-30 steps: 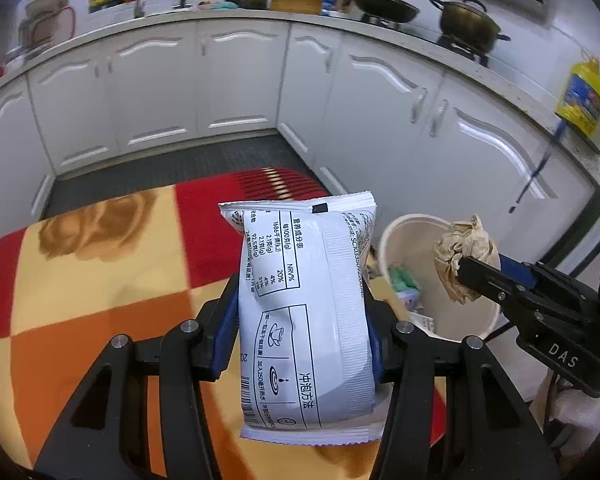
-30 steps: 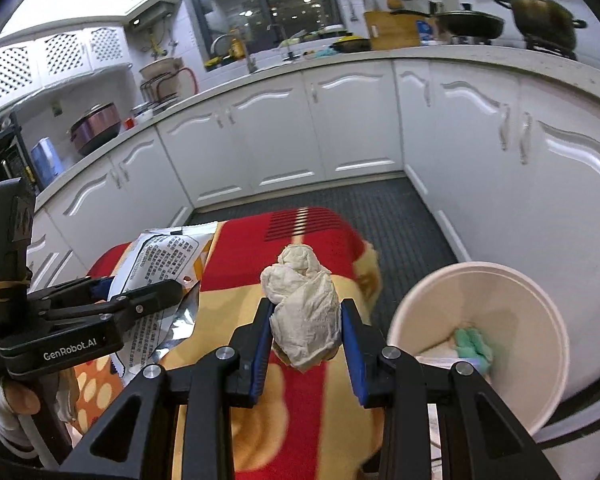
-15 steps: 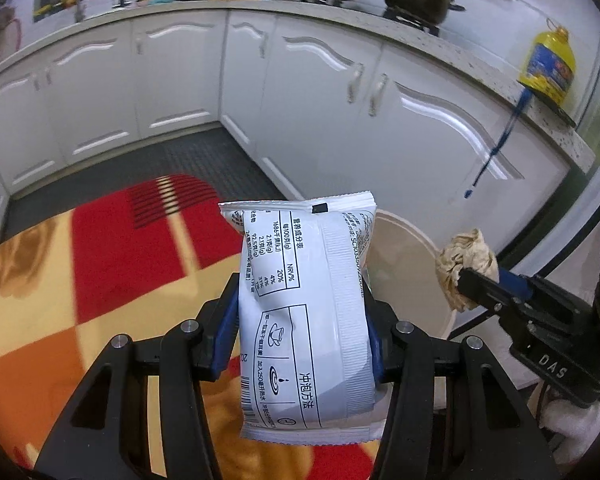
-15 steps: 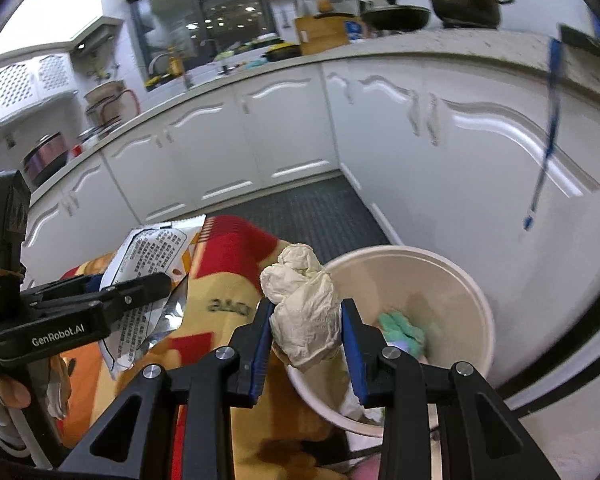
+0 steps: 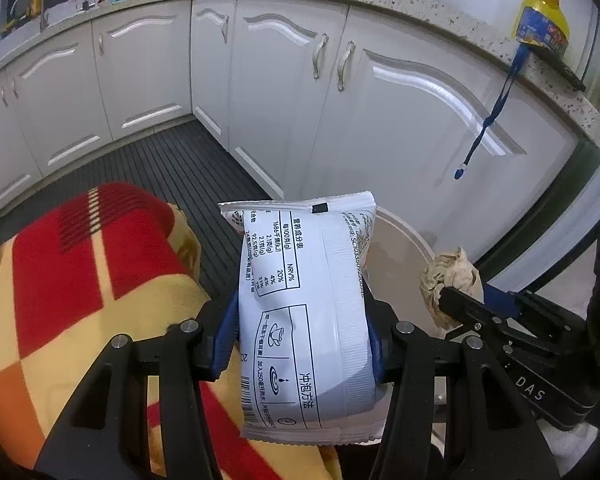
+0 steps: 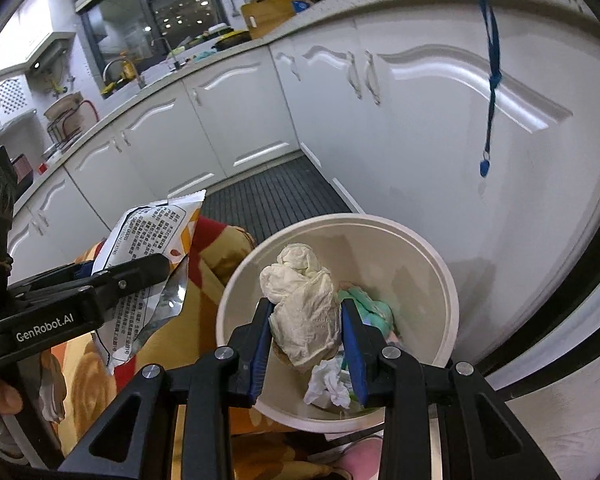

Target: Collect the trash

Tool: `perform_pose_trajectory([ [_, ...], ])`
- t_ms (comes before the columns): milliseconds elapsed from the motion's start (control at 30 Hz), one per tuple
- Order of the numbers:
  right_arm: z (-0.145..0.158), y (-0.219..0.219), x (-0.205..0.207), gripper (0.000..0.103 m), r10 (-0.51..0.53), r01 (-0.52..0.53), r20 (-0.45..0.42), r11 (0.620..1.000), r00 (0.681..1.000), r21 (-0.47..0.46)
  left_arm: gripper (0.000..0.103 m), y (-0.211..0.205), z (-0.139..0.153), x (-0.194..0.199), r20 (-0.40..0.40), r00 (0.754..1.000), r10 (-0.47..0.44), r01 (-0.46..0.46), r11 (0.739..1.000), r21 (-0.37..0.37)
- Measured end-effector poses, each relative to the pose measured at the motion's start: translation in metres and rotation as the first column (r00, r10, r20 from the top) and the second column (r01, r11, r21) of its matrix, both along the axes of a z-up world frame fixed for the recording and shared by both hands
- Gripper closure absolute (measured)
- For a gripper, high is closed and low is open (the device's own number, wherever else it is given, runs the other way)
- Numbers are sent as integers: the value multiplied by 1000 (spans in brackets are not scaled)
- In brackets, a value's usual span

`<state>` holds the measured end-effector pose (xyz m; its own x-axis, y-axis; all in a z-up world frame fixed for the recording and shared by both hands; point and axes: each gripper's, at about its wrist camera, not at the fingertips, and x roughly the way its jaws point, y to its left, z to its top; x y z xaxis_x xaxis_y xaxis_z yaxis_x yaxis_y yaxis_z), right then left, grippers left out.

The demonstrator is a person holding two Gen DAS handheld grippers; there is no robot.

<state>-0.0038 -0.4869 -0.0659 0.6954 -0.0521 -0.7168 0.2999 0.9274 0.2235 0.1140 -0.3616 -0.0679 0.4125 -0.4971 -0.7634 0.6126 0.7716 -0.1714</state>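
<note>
1. Your left gripper [image 5: 302, 336] has its jaws clamped on a white snack packet [image 5: 306, 312], pressing it from both sides. The packet stands upright between the blue pads, printed back facing the camera, its top seal uppermost.

2. In the right wrist view the same packet [image 6: 148, 272] shows to the left, its crinkled foil end sticking out past the left gripper [image 6: 112, 280], over the blanket-covered surface.

3. Your right gripper [image 6: 306, 340] has its jaws closed on a crumpled wad of pale paper [image 6: 304, 308]. The wad bulges above the pads and is pinched at its lower half.

4. That wad hangs over the open mouth of the cream waste bin [image 6: 440, 280], inside the line of its rim but clear of the contents. In the bin lie a green scrap [image 6: 370, 304] and a white tissue [image 6: 328, 384].

5. From the left wrist view, the paper wad [image 5: 450, 276] sits at the tip of the right gripper [image 5: 456, 304], just right of the bin [image 5: 400, 248], whose rim shows behind the packet.

6. The packet is at the right edge of the red, orange and yellow blanket [image 5: 80, 280], with the bin directly beyond it.

7. The bin stands on the floor beside white cabinet doors [image 5: 400, 120]. A blue cord [image 5: 496, 104] hangs down from the worktop above them.
</note>
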Motion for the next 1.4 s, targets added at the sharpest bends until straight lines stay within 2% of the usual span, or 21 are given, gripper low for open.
perform_pose_trajectory([
  [233,-12,-9,8,71,-11,11,-22,1000,1000,7,52,-8,-11,9,-27,1000,-4,5,1000,6],
  [300,-13,-11,11,66,-19,19,-28,1000,999,4,51,-9,-13,12,-46,999,-9,9,1000,-9],
  [400,-16,-16,13,61,-36,36,-31,999,999,9,45,-10,-18,16,-70,997,-18,17,1000,-16],
  [433,-17,-17,12,59,-48,48,-31,999,998,4,38,-10,-20,18,-75,997,-17,16,1000,-19],
  [500,-17,-20,11,53,-65,65,-28,998,997,-3,35,-9,-22,20,-91,996,-17,15,999,-29],
  [567,-18,-23,8,35,-86,86,-28,996,996,-1,35,-8,-24,22,-110,994,-16,13,999,-34],
  [933,-17,-12,4,34,-73,73,-27,997,997,6,35,5,-14,15,-99,995,-7,4,1000,-31],
  [1300,-9,10,3,34,-55,55,-5,998,998,-16,35,32,8,-2,19,999,49,-49,998,-30],
  [1400,-2,19,-1,33,-58,59,14,998,998,-29,35,41,17,-9,77,994,78,-77,997,-16],
])
